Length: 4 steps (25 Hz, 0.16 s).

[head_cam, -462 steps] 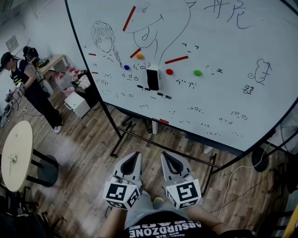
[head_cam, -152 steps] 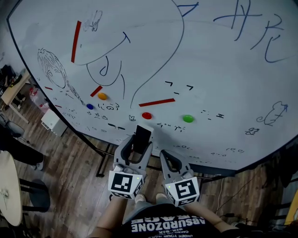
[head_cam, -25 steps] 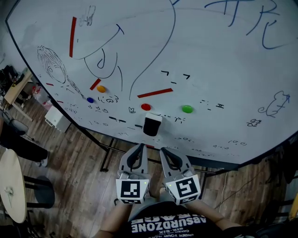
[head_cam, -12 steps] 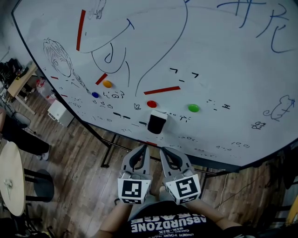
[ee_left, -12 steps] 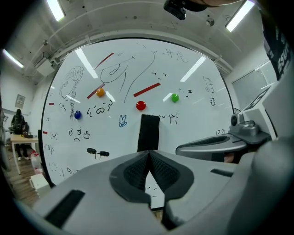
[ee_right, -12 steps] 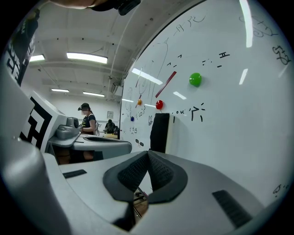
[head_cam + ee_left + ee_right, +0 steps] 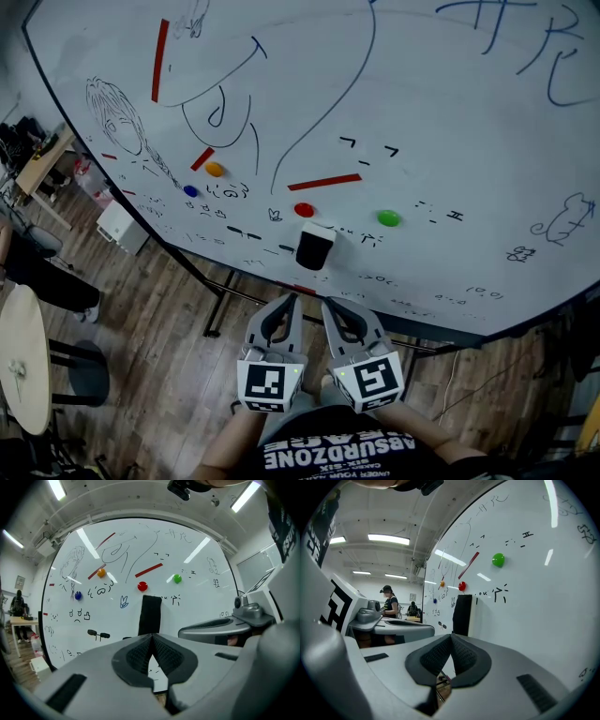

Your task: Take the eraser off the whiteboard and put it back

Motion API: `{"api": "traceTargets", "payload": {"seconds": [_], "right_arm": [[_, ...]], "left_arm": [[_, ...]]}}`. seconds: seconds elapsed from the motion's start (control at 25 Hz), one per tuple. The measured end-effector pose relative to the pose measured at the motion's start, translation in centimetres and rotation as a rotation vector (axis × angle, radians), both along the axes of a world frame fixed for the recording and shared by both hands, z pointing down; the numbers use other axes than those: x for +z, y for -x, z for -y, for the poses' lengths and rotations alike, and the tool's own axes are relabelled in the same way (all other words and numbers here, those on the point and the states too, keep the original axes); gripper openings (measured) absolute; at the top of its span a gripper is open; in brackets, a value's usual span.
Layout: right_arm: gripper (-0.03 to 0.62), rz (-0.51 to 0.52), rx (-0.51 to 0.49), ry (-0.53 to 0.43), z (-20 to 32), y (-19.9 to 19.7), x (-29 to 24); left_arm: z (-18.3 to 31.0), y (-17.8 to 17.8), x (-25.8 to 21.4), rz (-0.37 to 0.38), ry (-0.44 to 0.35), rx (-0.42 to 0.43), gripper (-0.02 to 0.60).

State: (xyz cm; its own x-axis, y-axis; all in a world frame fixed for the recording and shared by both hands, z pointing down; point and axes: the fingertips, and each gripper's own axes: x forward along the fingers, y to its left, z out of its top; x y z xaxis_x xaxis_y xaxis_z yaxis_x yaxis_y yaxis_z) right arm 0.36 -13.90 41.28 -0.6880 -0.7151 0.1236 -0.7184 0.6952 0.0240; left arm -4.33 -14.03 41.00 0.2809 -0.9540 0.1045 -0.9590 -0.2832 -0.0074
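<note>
Eraser (image 7: 314, 247) sits on the whiteboard (image 7: 469, 141), long axis upright, dead ahead of the left gripper (image 7: 286, 301) and clear of it. The right gripper (image 7: 330, 305) waits alongside. Both have their jaws pressed together, empty.

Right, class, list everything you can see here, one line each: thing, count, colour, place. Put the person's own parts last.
whiteboard: one, white with pen drawings, straight ahead
round magnets: four, orange, blue, red, green, low on the board
red strips: three larger, red, board's left and middle
eraser: one, black, on the board under the red magnet
round table: one, pale, far left
box: one, white, floor by the board's left end
left claw: one, grey, shut, empty
right claw: one, grey, shut, empty, beside it
</note>
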Motion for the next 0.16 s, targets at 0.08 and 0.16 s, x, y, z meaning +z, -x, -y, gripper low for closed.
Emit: {"api": "traceTargets", "payload": {"seconds": [0.08,0.16], "right_arm": [[-0.002,0.001,0.003,0.003,0.06,-0.15,0.07],[-0.002,0.001,0.008,0.009,0.12,-0.32,0.17]], "left_arm": [[0.05,-0.15,0.04,0.0,0.001,0.003,0.006],[0.1,-0.29,0.09,0.001,0.003,0.005,0.006]]}}
